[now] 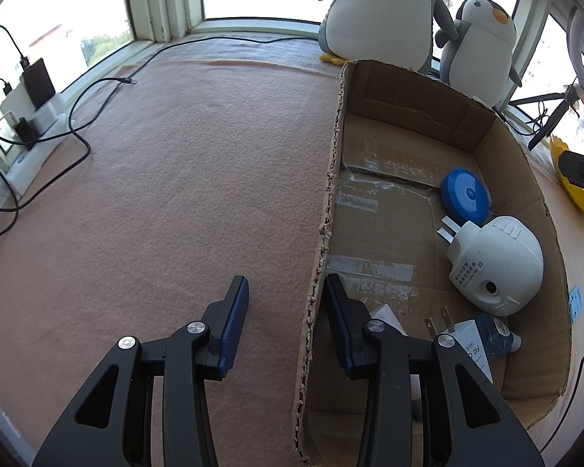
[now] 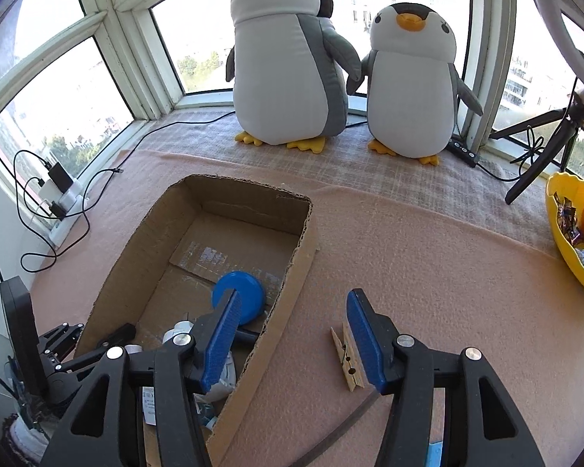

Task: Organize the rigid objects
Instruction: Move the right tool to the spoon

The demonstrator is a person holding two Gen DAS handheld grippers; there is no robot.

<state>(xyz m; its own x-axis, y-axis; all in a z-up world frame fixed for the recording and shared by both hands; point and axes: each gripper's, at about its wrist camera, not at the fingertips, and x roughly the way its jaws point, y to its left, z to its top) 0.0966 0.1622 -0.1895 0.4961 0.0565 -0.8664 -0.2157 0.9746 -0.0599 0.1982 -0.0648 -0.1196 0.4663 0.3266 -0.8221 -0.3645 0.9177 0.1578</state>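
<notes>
1. At the far left of the cloth-covered counter (image 1: 175, 194), a white power strip (image 1: 31, 132) sits by the window with black cables trailing off it.
2. The left claw (image 1: 284, 284) is released. Its fingers straddle the left wall of the cardboard box (image 1: 525, 194), one outside over the cloth and one inside.
3. Inside the box, toward its right wall, a blue disc (image 1: 465, 194) lies just behind a white plug-in device (image 1: 498, 260). More small items lie nearer the claw, partly hidden.
4. The right claw (image 2: 292, 295) is released and empty, one finger above the box and the other over the cloth.
5. A wooden clothespin (image 2: 346, 362) lies flat on the cloth outside the box, just beside the inner face of that right-hand finger.
6. Two plush penguins (image 2: 288, 66) stand at the window. A yellow bowl (image 2: 560, 241) sits far right.
</notes>
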